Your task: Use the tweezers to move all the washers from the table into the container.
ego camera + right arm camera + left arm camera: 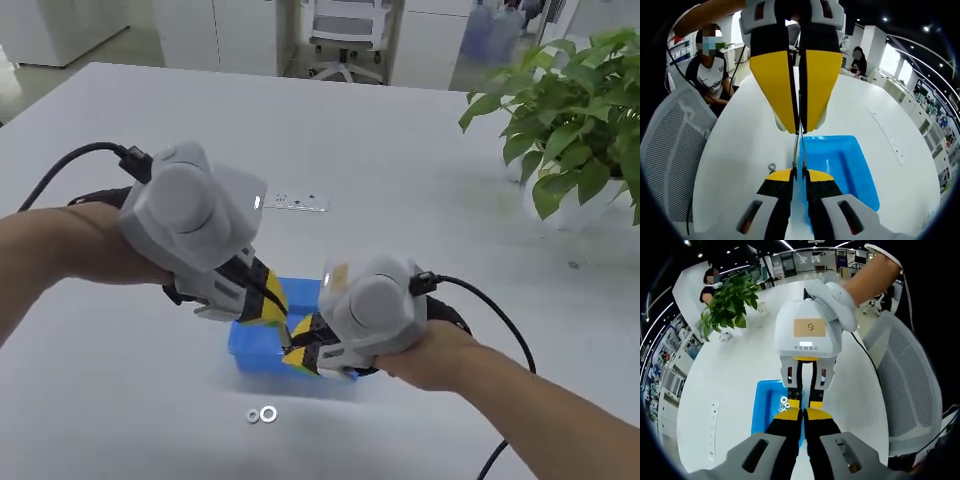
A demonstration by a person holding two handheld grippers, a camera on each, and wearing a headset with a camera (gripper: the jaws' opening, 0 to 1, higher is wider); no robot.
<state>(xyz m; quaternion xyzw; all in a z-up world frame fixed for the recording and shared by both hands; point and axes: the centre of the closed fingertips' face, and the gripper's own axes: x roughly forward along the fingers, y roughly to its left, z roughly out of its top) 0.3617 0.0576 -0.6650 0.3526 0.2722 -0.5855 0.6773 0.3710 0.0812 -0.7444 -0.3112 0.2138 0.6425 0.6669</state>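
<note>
My left gripper and right gripper meet tip to tip over the near edge of a blue container. Thin metal tweezers run between them. The right gripper is shut on their lower part, and the left gripper is shut on their upper end. Two washers lie on the white table just in front of the container, and one washer lies beside its wall. A few washers lie inside the container, beside the left gripper and right gripper.
A potted plant stands at the right edge of the table. A white power strip lies beyond the container. A mesh office chair is beside the table, and another chair stands behind its far edge. People sit in the background.
</note>
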